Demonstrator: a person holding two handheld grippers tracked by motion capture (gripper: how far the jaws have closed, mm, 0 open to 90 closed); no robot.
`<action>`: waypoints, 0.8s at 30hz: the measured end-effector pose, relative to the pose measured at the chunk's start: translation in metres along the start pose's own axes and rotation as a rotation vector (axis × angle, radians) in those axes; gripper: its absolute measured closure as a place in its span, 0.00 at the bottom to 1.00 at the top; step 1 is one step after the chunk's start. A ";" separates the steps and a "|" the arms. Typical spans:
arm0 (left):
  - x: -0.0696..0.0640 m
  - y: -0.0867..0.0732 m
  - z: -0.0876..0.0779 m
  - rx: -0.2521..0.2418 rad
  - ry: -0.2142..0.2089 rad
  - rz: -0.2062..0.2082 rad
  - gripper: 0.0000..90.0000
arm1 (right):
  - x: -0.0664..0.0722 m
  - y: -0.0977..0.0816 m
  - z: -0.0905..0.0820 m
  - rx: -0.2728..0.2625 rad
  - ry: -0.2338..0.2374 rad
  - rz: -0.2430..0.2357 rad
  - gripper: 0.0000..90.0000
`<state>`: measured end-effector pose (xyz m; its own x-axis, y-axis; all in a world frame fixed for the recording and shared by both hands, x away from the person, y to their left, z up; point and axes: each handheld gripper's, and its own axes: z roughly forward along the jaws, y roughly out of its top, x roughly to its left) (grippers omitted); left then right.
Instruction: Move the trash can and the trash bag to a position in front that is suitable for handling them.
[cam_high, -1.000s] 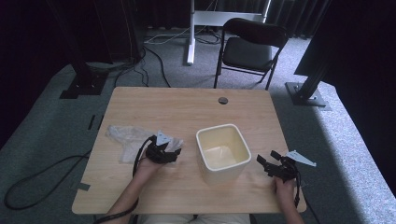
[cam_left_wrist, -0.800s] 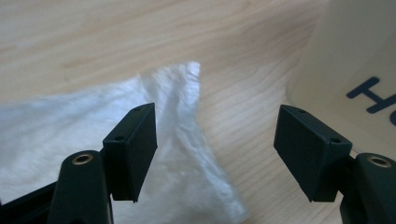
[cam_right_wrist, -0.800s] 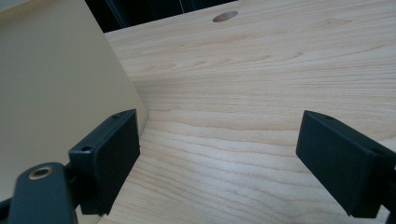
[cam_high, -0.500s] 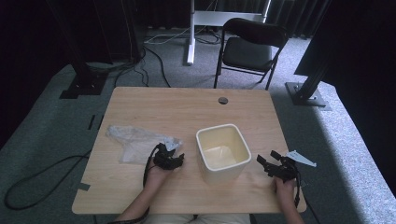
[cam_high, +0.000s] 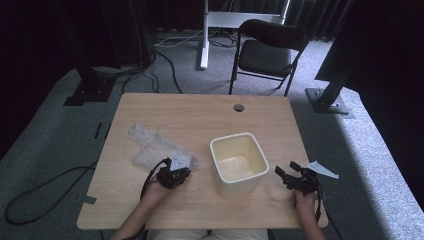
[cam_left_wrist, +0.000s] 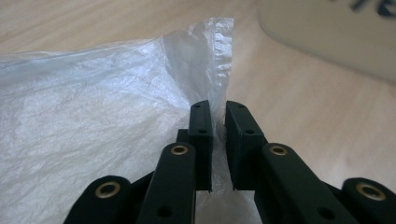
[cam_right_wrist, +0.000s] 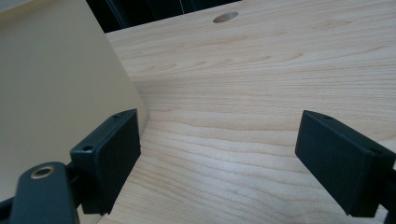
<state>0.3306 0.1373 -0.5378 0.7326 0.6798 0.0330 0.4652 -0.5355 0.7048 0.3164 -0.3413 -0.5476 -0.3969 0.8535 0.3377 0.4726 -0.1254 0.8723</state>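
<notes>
Clear crinkled plastic bag (cam_high: 152, 147) lies flat at 9 o'clock of the table (cam_high: 200, 115), thin film, serrated edge. Left gripper (cam_high: 181, 168) at the bag's 4 o'clock corner, jaws have just been closing, nearly together, film edge between the pads (cam_left_wrist: 201, 126). Cream square bin (cam_high: 237, 162), rounded corners, smooth walls, centre-right. Right gripper (cam_high: 287, 177) at its 3 o'clock, jaws spread wide over bare wood.

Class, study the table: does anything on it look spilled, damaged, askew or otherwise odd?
Nothing is spilled or broken. The clear plastic bag lies crumpled and flat on the table, and the cream bin sits slightly turned against the table's edges. The left tongs have been closing on the bag's edge.
</notes>
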 end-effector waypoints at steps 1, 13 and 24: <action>-0.001 -0.004 -0.004 0.002 -0.013 0.013 0.86 | 0.000 0.000 0.000 0.000 -0.001 0.000 0.15; -0.010 -0.045 -0.049 -0.024 -0.040 0.027 0.56 | 0.000 0.000 0.000 0.002 -0.007 0.002 0.15; 0.037 -0.057 -0.097 -0.178 0.323 -0.332 0.27 | 0.000 0.000 0.000 0.003 -0.011 0.004 0.15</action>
<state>0.2824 0.2416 -0.5079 0.3545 0.9349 -0.0154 0.5345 -0.1891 0.8238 0.3167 -0.3410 -0.5475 -0.3862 0.8585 0.3374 0.4762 -0.1277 0.8700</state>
